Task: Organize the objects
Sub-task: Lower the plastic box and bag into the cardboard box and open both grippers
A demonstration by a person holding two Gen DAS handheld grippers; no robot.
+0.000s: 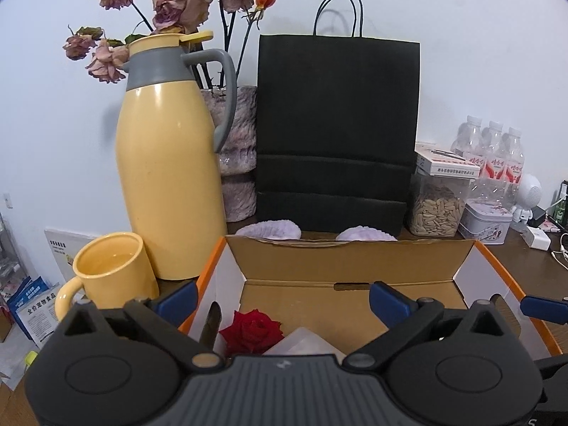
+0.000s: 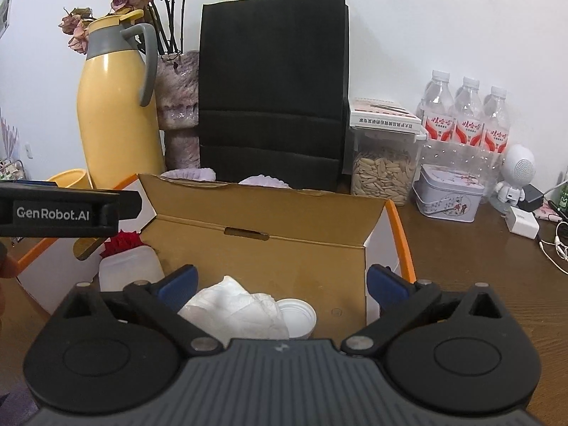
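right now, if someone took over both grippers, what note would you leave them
Left gripper: open, empty, over the cardboard box.
Right gripper: open, empty, over the same box.
In the box: red rose, translucent container, crumpled white paper, white lid.
Still out on the table: yellow mug, yellow thermos, tin, seed jar.
Which of these go next is unclear.

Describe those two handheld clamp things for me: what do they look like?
Both match. The left gripper and right gripper each have a ribbed dark grey body, two round black discs, black linkage arms with silvery pivot pins, and blue fingertips. Seen from the side, the left one carries white "GenRobot.AI" lettering. No cables show.
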